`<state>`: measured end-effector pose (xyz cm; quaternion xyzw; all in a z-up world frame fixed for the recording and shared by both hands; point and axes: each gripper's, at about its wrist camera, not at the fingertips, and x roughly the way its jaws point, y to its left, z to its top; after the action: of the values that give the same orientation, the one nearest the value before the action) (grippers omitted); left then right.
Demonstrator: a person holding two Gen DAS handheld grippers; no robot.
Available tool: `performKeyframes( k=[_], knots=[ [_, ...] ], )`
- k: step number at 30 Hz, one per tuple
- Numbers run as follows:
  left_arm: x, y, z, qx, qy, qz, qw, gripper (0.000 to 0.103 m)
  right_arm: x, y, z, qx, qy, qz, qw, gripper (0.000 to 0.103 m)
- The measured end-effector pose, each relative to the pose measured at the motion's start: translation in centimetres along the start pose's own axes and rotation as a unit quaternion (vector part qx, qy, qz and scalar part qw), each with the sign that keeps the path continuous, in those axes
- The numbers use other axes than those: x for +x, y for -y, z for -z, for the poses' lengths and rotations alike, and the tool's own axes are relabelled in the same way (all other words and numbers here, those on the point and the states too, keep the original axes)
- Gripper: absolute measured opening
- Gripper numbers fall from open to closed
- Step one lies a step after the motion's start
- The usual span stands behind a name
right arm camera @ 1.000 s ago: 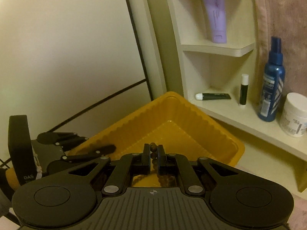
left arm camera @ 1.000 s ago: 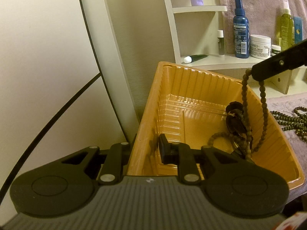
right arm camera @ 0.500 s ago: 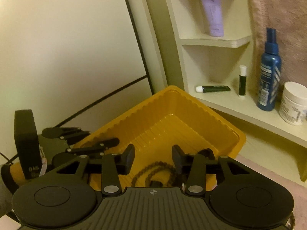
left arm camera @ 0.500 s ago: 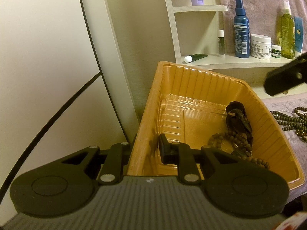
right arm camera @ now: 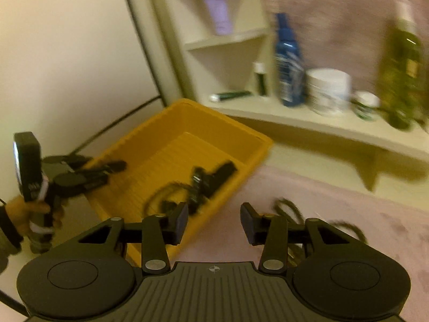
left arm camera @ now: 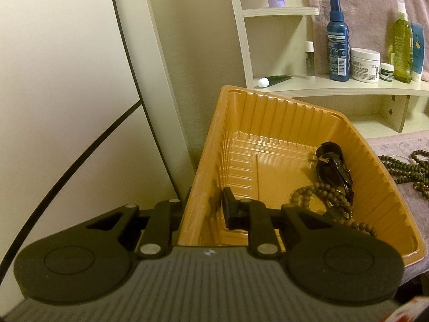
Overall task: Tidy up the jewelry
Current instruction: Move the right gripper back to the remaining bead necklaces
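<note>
With the left gripper [left arm camera: 205, 209] clamped on the tray [left arm camera: 270, 112] wall and one bead necklace [left arm camera: 319, 196] already inside, keep the tray steady and guide the right gripper [right arm camera: 213, 221], jaws apart and empty, squarely over the loose beads [right arm camera: 291, 209] on the cloth [right arm camera: 348, 204] before closing.

beads [left arm camera: 316, 191] in tray [left arm camera: 268, 112] | loose beads [left arm camera: 402, 165] right of tray

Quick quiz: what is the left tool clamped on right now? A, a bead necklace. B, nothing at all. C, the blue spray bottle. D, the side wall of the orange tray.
D: the left tool has one finger inside and one outside the side wall of the orange tray, pinching it.
</note>
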<state>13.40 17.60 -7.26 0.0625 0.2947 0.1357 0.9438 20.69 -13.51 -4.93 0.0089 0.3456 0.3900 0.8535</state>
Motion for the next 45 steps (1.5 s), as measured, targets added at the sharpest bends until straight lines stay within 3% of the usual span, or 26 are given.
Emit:
performKeyframes(
  k=[7,15,25,34,42,45],
  knots=[
    [0.0,0.0,0.0,0.000,0.000,-0.001,1.0000,0.020,-1.9,2.9,3.2,0.028,-0.021,0.043,0.998,0.044],
    [0.0,0.1,-0.1,0.003,-0.001,-0.002,1.0000,0.020,-0.8,4.3,6.0,0.036,-0.057,0.080,0.995,0.044],
    [0.0,0.1,-0.1,0.003,-0.001,-0.002,1.0000,0.020,1.3,4.7,6.8,0.044,-0.073,0.098,0.992,0.044],
    [0.0,0.1,-0.1,0.004,-0.001,-0.003,1.0000,0.020,3.3,3.2,7.2,-0.004,-0.059,0.156,0.986,0.043],
    [0.0,0.1,-0.1,0.003,-0.001,-0.002,1.0000,0.020,3.4,2.8,7.3,-0.025,-0.060,0.159,0.985,0.011],
    [0.0,0.1,-0.1,0.003,-0.001,-0.002,1.0000,0.020,3.1,2.8,7.3,-0.022,-0.064,0.157,0.985,0.010]
  ],
)
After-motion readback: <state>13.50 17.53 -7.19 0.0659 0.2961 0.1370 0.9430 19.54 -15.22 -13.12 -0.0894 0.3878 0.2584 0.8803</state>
